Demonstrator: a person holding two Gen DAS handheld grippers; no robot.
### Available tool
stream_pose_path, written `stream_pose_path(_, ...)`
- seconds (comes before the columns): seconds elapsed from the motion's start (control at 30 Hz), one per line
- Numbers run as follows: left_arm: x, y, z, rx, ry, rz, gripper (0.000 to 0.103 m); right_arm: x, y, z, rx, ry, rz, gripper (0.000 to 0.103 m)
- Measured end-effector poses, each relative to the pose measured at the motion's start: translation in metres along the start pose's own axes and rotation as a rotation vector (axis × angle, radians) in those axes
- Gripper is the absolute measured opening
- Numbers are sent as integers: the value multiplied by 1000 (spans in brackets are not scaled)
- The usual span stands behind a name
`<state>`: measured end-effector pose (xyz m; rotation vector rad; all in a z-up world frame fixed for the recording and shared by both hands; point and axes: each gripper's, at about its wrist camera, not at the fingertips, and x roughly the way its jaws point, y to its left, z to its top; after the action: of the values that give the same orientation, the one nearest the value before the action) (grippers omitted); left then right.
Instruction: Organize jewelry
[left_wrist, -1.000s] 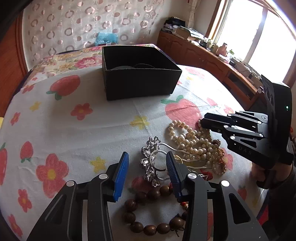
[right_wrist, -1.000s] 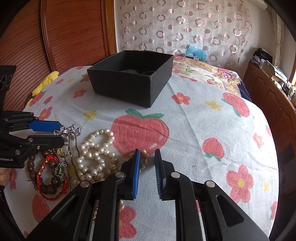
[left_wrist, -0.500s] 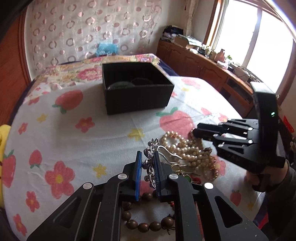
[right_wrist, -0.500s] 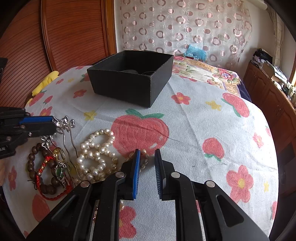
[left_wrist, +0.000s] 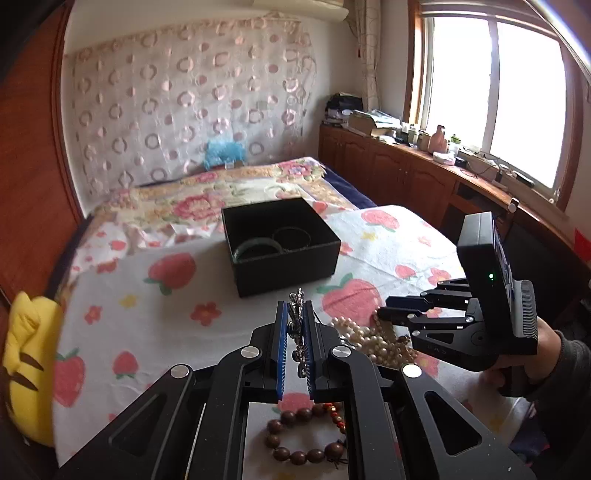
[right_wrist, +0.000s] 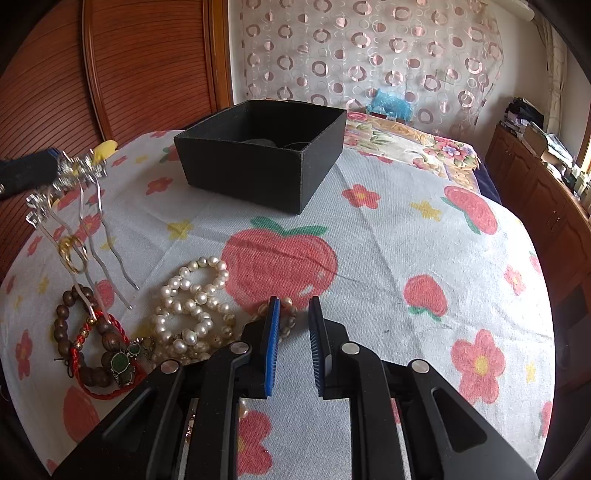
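Observation:
My left gripper (left_wrist: 294, 308) is shut on a silver flower hairpin (left_wrist: 296, 317) and holds it in the air. In the right wrist view the hairpin (right_wrist: 79, 173) hangs with its long prongs down, and a gold ring (right_wrist: 72, 254) dangles on them. A black open box (left_wrist: 280, 243) stands on the table with two bangles (left_wrist: 256, 248) inside. My right gripper (right_wrist: 293, 314) is slightly open and empty, low by the pearl strands (right_wrist: 192, 299). A brown bead bracelet (right_wrist: 74, 339), a red cord (right_wrist: 107, 373) and a green charm (right_wrist: 122, 363) lie at the left.
The round table has a white cloth (right_wrist: 406, 240) with strawberries and flowers. A yellow cushion (left_wrist: 26, 369) sits at its left edge. A bed (left_wrist: 221, 192) lies behind the box, and wooden cabinets (left_wrist: 406, 173) run under the window.
My left gripper closed on the silver hairpin and lifted it off the pile, with the gold ring hanging on it. My right gripper stayed still.

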<state>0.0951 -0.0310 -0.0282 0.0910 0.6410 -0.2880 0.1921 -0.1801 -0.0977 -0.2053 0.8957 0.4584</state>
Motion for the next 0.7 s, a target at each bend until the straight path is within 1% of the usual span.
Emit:
stream_pose_path(0.03,-1,-2,1,21,-9,26,7,0,0,0,0,0,0,18)
stream_pose_path(0.17,2,-1,2,54,-20,85,7,0,0,0,1,0,1,18)
stream_pose_path(0.23,5,-1,0,81,-23,148,7,0,0,0,0,0,0,18)
stream_pose_path(0.37,14,4,-4,103,3,194,7,0,0,0,0,0,0,18)
stream_pose_path(0.43,18,4,-5,102,19,179,7,0,0,0,0,0,0,18)
stream_pose_path(0.5,22,1,-6,101,35,145,7,0,0,0,0,0,0,18)
stream_pose_path(0.63,24,-19,-9,126,49,58,8,0,0,0,1,0,1,18)
stream_pose_path(0.7,22,-28,-10,135,42,35,8,0,0,0,0,0,0,18)
